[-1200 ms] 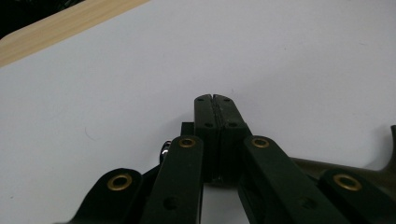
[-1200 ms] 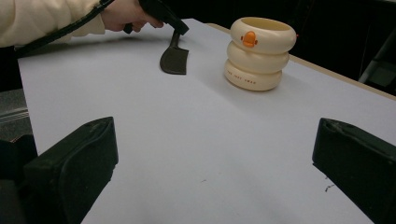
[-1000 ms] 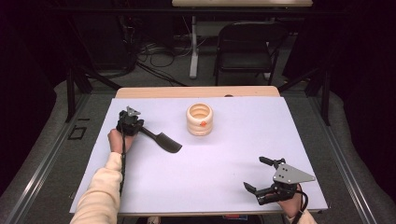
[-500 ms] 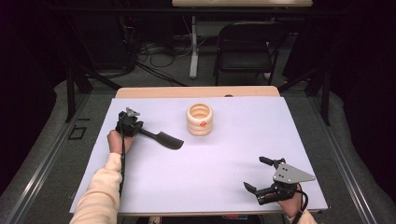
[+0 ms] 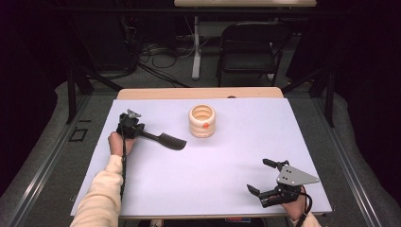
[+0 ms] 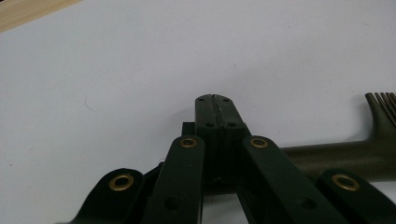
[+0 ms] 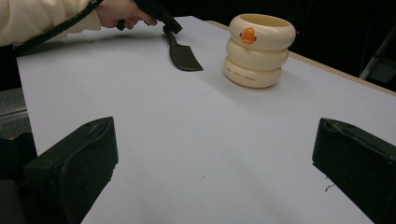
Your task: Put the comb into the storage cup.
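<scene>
The left hand-held gripper point(image 5: 135, 131) is closed tight on the handle of the comb point(image 5: 166, 140), which lies flat on the counter point(image 5: 198, 179) beside the cup point(image 5: 202, 121), likely its goal. The right hand-held gripper point(image 5: 265, 176) waits wide open, holding nothing.

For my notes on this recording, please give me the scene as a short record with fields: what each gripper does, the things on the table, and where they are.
left gripper: shut on the handle of the dark comb
dark comb: lies flat on the white table, toothed end toward the holder
right gripper: open, holds nothing, near corner of the table
cream holder: three stacked rings, orange mark, upright, apart from the comb
white table: bare between the right gripper and the holder
</scene>
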A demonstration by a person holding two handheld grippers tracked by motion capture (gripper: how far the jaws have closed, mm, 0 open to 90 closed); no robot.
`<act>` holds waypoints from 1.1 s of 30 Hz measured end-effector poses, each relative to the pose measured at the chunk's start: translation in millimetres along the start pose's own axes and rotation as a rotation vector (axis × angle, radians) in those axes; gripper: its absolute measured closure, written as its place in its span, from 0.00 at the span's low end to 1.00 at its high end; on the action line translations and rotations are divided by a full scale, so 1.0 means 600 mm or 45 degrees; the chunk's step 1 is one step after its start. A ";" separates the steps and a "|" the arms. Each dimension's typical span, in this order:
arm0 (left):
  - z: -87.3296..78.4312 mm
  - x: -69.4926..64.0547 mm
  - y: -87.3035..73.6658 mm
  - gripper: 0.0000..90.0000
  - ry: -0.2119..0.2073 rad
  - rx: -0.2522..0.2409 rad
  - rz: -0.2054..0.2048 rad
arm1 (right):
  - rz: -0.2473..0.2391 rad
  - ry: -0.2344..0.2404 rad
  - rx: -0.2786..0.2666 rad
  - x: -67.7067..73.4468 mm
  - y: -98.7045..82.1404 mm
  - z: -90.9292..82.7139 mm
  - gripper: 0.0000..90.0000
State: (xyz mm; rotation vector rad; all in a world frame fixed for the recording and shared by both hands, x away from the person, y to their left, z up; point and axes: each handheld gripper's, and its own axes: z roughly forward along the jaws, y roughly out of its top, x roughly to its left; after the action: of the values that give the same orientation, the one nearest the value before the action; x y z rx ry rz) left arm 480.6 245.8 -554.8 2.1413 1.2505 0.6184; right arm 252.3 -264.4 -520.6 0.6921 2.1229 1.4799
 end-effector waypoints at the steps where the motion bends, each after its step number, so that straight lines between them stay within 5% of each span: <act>1: -0.001 0.000 0.000 1.00 -0.001 0.002 -0.001 | 0.000 -0.002 0.000 0.000 0.000 0.000 0.00; 33: -0.036 0.004 -0.020 1.00 -0.022 0.012 0.003 | -0.003 -0.004 0.012 -0.001 0.000 0.001 0.00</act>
State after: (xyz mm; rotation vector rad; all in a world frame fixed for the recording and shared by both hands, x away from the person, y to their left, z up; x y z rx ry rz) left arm 459.9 257.8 -547.1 2.1519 1.2444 0.5944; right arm 253.4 -264.2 -520.6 0.6944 2.1295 1.4674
